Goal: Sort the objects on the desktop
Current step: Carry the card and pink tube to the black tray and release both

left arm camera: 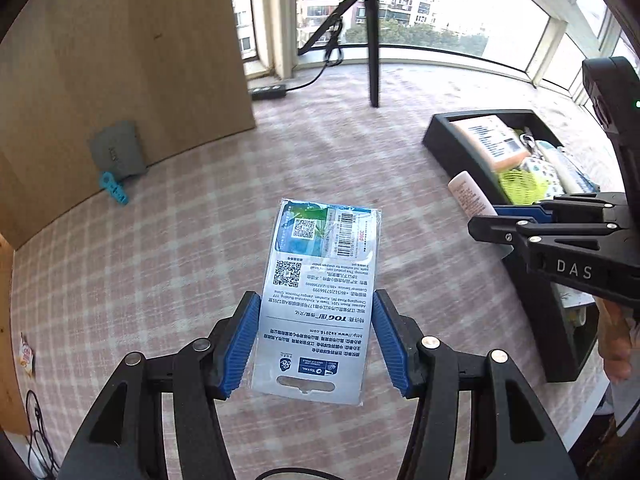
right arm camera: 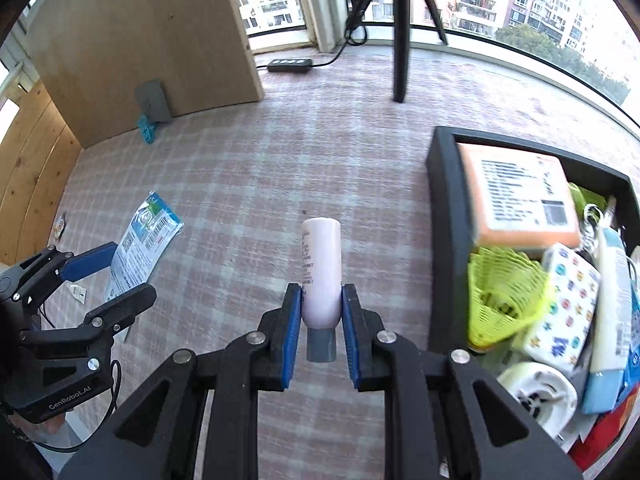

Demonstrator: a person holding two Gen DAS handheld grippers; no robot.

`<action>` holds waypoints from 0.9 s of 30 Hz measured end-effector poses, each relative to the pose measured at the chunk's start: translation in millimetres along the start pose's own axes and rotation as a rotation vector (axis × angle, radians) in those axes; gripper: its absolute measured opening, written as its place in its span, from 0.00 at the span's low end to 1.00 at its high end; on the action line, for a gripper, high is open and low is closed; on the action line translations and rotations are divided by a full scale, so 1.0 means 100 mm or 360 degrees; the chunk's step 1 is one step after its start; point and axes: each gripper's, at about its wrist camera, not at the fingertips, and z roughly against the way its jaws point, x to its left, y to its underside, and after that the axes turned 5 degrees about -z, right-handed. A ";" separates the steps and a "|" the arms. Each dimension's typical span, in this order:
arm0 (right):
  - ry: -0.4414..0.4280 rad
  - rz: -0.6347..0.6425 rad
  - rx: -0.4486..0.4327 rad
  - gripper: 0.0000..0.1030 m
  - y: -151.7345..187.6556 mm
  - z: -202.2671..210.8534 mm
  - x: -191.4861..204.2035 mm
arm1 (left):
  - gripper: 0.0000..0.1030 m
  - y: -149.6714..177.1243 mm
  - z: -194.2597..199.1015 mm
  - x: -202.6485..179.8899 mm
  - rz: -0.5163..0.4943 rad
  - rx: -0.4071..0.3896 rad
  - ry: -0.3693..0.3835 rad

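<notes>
My left gripper (left arm camera: 316,304) is shut on a flat silver and blue packet (left arm camera: 320,292) with barcodes, held above the checked tablecloth. The packet also shows at the left of the right wrist view (right arm camera: 140,244). My right gripper (right arm camera: 321,294) is shut on a pale pink bottle (right arm camera: 321,268) with a grey cap pointing back at the camera. The bottle also shows in the left wrist view (left arm camera: 466,194), just left of the black bin (left arm camera: 452,148). The bin (right arm camera: 448,216) holds several items.
In the bin lie an orange box (right arm camera: 520,196), a yellow mesh item (right arm camera: 504,292) and a patterned packet (right arm camera: 560,308). A wooden panel (left arm camera: 120,60), a grey card (left arm camera: 118,150) and a blue clip (left arm camera: 114,188) stand far left. A tripod (left arm camera: 372,40) and power strip (left arm camera: 269,91) are at the back.
</notes>
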 end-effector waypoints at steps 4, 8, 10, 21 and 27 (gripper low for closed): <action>0.0033 -0.0097 -0.0054 0.19 0.02 0.21 -0.47 | 0.53 -0.33 0.05 -0.43 -0.0088 -0.0043 0.0054; 0.0096 -0.0186 -0.0126 0.19 -0.03 0.40 -0.98 | 0.53 -0.65 0.03 -0.97 -0.0161 -0.0084 0.0110; 0.0136 -0.0234 -0.0155 0.19 -0.02 0.55 -1.24 | 0.53 -0.79 0.04 -1.23 -0.0193 -0.0107 0.0146; 0.0270 -0.0405 -0.0205 0.19 0.08 0.96 -2.26 | 0.53 -1.31 0.06 -2.37 -0.0358 -0.0148 0.0250; 0.0274 -0.0460 -0.0199 0.36 0.08 1.02 -2.48 | 0.70 -1.52 -0.02 -2.63 -0.0321 -0.0126 0.0321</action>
